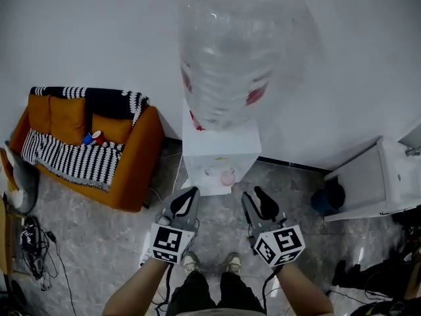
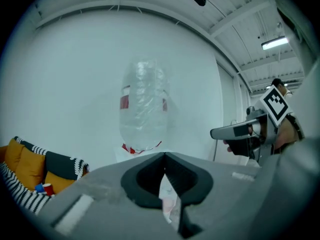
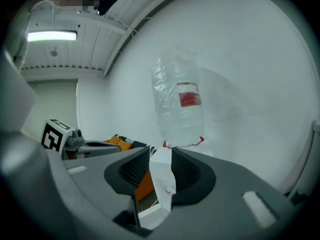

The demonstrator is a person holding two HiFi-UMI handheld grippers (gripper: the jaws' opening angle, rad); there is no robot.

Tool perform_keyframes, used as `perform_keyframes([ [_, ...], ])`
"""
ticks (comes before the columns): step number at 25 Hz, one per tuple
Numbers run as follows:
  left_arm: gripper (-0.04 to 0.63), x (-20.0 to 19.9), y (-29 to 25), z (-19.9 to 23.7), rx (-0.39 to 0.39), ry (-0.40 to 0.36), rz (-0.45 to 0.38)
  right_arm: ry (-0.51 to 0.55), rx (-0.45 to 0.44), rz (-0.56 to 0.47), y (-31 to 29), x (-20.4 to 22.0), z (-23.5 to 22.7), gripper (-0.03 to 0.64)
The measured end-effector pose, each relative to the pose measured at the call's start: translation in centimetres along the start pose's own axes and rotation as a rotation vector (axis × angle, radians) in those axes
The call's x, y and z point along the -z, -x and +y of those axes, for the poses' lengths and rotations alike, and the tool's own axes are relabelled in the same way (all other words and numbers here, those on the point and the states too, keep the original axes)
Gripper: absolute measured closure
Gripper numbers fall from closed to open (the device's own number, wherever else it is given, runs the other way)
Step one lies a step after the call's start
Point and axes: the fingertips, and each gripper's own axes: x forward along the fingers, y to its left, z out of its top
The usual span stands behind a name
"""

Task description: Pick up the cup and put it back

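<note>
We hold both grippers out level in front of us, side by side and apart, facing a white water dispenser with a large clear bottle upside down on top. The left gripper has its jaws together, the tips meeting with nothing clamped between them; its own view shows only the dispenser through the slit lower down. The right gripper has its jaws a little apart and empty, and in its view the dispenser's front shows through the gap. The cup, small and pink, sits on the dispenser's front ledge, ahead of both grippers and between their two lines, touched by neither. Well off to the left gripper's left is an orange sofa draped with a black-and-white striped blanket, with a red cup and a blue cup just beside each other on the seat. Off to the right gripper's right stands a white cabinet. Each gripper shows at the edge of the other's view, the right one and the left one.
</note>
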Motion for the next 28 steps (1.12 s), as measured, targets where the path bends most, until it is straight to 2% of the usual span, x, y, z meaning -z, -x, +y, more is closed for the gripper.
perform_keyframes([
  [8, 0.592, -7.2, 4.6, -1.5, -0.007, -0.021, -0.050, 0.067, -0.065, -0.072, 4.4, -8.6, 3.2, 0.505],
  [13, 0.592, -11.1, 7.1, -2.6, -0.016, -0.096, -0.095, 0.110, -0.135, -0.094, 6.7, -11.9, 6.0, 0.535],
  [17, 0.592, -13.7, 9.4, -4.1, -0.017, -0.149, -0.129, 0.122, -0.180, -0.103, 8.6, -13.5, 8.2, 0.591],
  [21, 0.592, -15.8, 11.7, -5.7, -0.024, -0.105, -0.161, 0.159, -0.217, -0.114, 10.4, -15.0, 10.0, 0.606],
  [28, 0.592, -17.4, 14.4, -7.2, -0.047, -0.108, -0.173, 0.193, -0.224, -0.115, 12.8, -15.2, 10.7, 0.614],
])
